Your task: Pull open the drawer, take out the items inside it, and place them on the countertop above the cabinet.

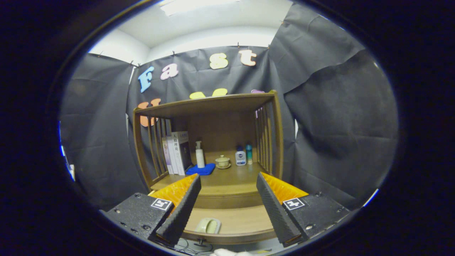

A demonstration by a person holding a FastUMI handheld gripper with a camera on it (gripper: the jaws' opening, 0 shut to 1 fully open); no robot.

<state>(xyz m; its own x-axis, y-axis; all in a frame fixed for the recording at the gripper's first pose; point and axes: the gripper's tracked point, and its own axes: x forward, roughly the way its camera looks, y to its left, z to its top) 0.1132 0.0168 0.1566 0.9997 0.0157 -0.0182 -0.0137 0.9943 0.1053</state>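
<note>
Tongs stand wide apart with nothing between them, hovering in front of a wooden cabinet with slatted sides and a top board.

On the bench, the cabinet's countertop under that board, sits a row of things at the back: a few upright books to one side, then a white pump bottle standing at the rear of a blue cloth, a small lidded cup on its saucer, and two small bottles, one white and one teal, touching or nearly so.

Below the front edge of the bench a lower wooden surface juts forward between the fingers; I take it for the drawer, already drawn out, though it could be a fixed ledge. A pale green dish-like item lies in it, just inside the fingertip nearest it. What exactly that item is stays hard to tell.

Judging by this, the pulling step looks done and the taking-out step is in hand, not yet begun. The next move calls for tipping the tongs down and across toward the green item, bringing a finger to either side of it, closing gently, then lifting it clear of the drawer front and up to a bare patch of bench ahead of the cup.
</note>
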